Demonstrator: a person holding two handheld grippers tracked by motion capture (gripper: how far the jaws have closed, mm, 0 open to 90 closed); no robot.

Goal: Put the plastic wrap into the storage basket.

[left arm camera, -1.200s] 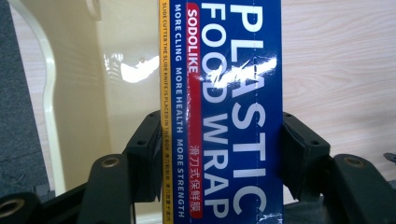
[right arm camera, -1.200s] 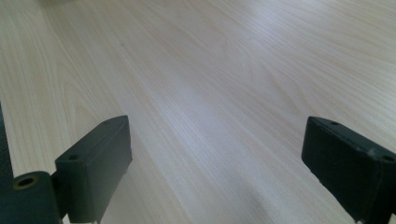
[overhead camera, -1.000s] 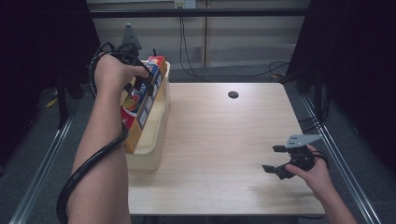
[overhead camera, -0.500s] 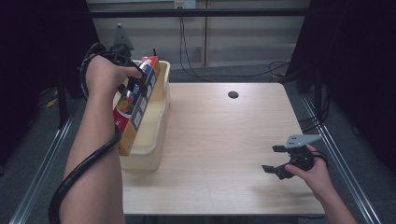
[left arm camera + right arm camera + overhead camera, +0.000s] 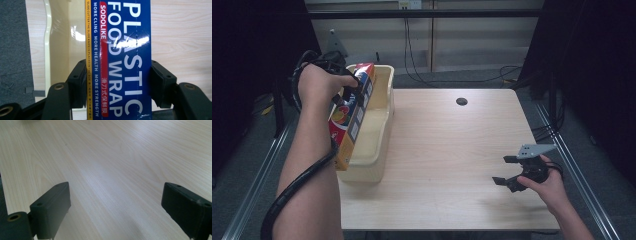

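The left gripper (image 5: 117,82) has its jaws closed on the two long sides of a plastic food wrap box (image 5: 120,57), and in the high view the box (image 5: 352,117) hangs tilted over the near left wall of a cream tub (image 5: 379,150) at the left edge of the bench (image 5: 452,150). The step in hand looks like carrying the box at the tub (whether into it or out of it, I cannot tell). If in, the next move calls for levelling the long box along the tub's length and lowering it before the jaws let go. The right gripper (image 5: 514,172) rests low over bare wood near the front right corner, jaws spread wide and holding nothing.
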